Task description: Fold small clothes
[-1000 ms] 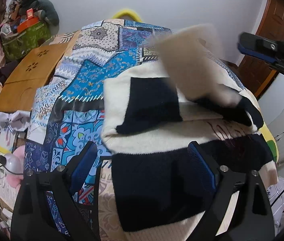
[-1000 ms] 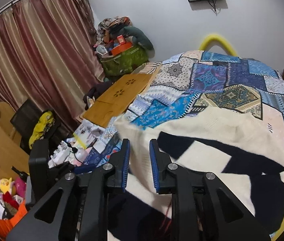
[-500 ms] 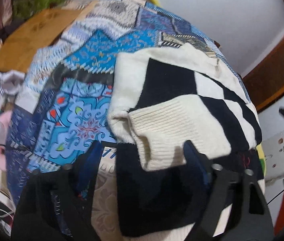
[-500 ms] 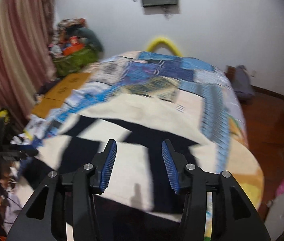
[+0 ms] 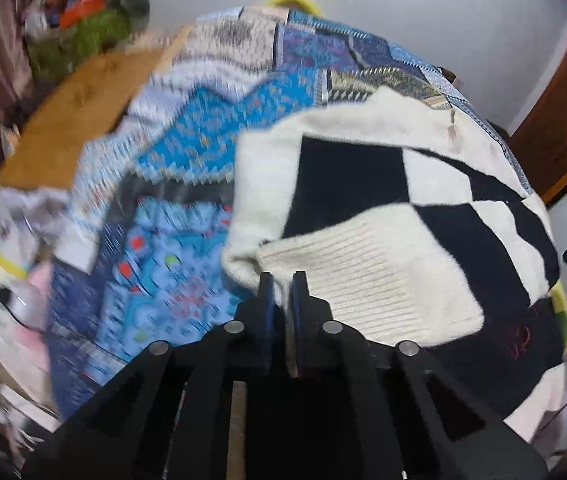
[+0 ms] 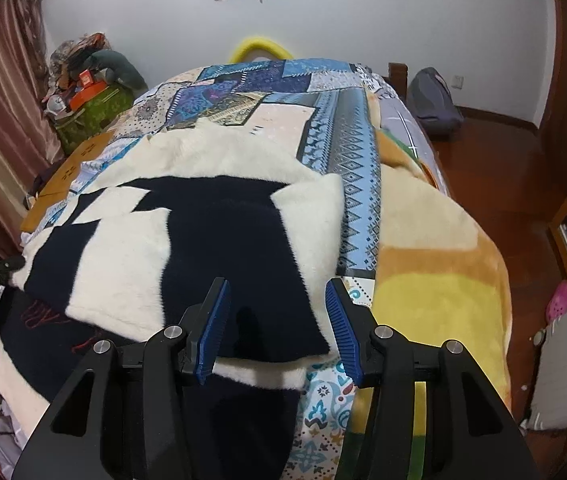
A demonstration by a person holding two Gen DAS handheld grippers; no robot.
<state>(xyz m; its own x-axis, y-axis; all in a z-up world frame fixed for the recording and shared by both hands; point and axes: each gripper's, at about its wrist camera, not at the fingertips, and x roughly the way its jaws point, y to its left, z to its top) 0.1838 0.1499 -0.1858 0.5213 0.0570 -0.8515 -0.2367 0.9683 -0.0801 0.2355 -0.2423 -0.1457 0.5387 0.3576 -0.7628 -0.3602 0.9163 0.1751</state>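
Note:
A cream and black knitted sweater (image 5: 363, 184) lies on the patchwork bedspread (image 5: 211, 136), with a ribbed cream sleeve cuff (image 5: 371, 272) folded over its body. My left gripper (image 5: 282, 288) is shut on the near left edge of that cuff. In the right wrist view the sweater (image 6: 219, 232) lies spread out below my right gripper (image 6: 277, 320), which is open and empty over the sweater's near right black panel.
A wooden board (image 5: 79, 108) lies at the bed's left side, with piled bags (image 6: 87, 96) beyond it. A yellow and orange fleece blanket (image 6: 435, 264) covers the bed's right side. A backpack (image 6: 433, 100) sits on the wooden floor. Clutter lies at the lower left.
My left gripper has closed on the cuff's edge. My right gripper let go of the sleeve, which dropped onto the sweater, swung to the right side and opened wide.

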